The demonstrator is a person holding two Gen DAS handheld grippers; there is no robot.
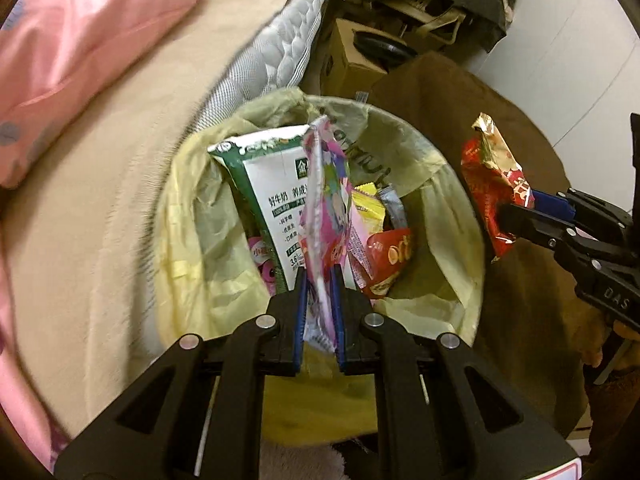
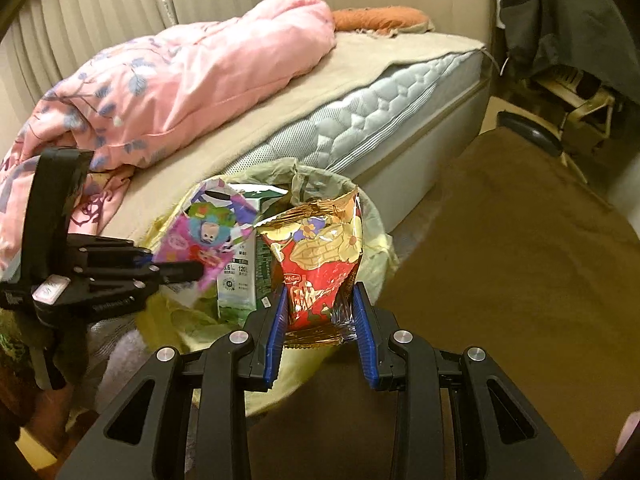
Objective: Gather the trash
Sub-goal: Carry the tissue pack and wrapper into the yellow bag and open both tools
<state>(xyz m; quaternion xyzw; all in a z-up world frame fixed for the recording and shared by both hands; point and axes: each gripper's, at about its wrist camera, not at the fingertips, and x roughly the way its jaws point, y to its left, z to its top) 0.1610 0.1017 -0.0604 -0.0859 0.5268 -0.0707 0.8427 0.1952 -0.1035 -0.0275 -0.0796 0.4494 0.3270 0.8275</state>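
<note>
Two wrappers (image 1: 326, 216) (image 2: 320, 268), seemingly over bin (image 1: 460, 184).

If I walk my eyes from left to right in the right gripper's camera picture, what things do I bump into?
left gripper → pink cartoon wrapper → milk carton → red and gold snack bag held in the right gripper → brown rug

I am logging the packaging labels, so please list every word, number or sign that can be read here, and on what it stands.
"好牛奶": green and white milk carton in the bin.
"3.6": same carton, lower part.
"120": same carton, right wrist view.
"DAS": body of the right claw, left wrist view.
Partial letters "NTIUM": bin liner, uncertain.
Red snack bag, pink cartoon wrapper, left claw label: print blurred, unreadable.
</note>
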